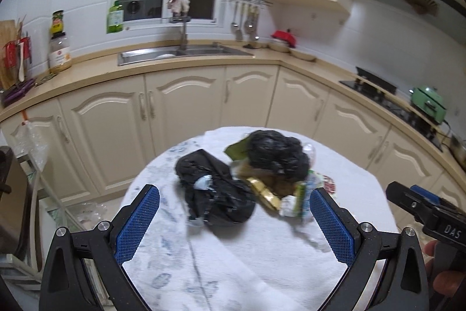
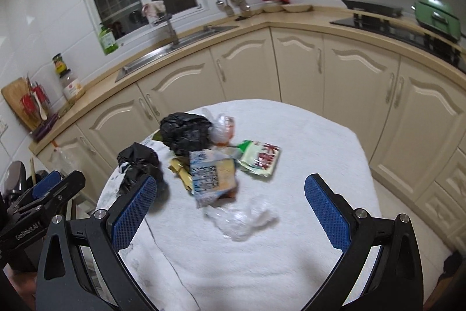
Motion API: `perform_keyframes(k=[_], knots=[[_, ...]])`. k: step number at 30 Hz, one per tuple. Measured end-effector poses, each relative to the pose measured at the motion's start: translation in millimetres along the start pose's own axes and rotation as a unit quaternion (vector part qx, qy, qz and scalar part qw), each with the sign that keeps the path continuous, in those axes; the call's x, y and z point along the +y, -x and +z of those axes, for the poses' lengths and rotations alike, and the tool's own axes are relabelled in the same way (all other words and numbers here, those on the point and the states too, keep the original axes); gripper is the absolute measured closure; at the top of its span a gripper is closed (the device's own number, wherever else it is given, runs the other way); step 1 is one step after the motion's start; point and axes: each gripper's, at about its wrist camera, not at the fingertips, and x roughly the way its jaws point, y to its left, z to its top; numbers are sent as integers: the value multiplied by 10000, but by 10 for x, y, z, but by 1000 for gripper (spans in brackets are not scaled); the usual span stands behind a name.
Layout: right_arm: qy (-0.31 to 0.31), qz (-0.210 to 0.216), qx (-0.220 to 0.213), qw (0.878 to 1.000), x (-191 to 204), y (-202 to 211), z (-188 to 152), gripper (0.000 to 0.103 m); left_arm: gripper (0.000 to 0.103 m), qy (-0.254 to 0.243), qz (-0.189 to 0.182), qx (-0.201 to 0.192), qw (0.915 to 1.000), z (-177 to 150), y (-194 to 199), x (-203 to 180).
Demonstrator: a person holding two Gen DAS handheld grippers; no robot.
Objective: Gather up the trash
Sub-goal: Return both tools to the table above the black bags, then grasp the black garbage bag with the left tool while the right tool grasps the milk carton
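Observation:
A pile of trash lies on a round table with a white cloth [image 1: 262,258] [image 2: 305,165]. It holds a flat black plastic bag [image 1: 215,194] [image 2: 137,162], a crumpled black bag [image 1: 276,153] [image 2: 185,131], a gold wrapper [image 1: 263,193] [image 2: 180,172], a blue-white packet [image 2: 212,177], a green-red packet [image 2: 259,158] and clear plastic film [image 2: 244,217]. My left gripper [image 1: 234,219] is open and empty, just short of the flat black bag. My right gripper [image 2: 230,209] is open and empty, above the clear film.
Cream kitchen cabinets [image 1: 186,107] curve behind the table, with a sink [image 1: 180,53], bottles, a stove [image 1: 387,98] and a green pot [image 2: 437,15]. The right gripper's body [image 1: 428,212] shows at the left view's right edge; the left gripper's body [image 2: 43,200] at the right view's left edge.

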Motion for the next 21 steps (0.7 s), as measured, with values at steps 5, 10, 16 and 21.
perform_keyframes(k=[5, 10, 16, 21], knots=[[327, -20, -4, 9995, 195, -117, 41, 0, 1, 110, 150, 52, 9998, 309, -267, -138], [328, 0, 351, 9988, 188, -467, -8, 0, 1, 155, 213, 285, 9992, 392, -607, -146], [162, 90, 737, 9971, 79, -872, -92, 0, 1, 196, 281, 619, 9975, 562, -1201, -161], [100, 175, 963, 9952, 25, -1146, -111, 0, 1, 287, 402, 797, 9956, 742, -1721, -148]])
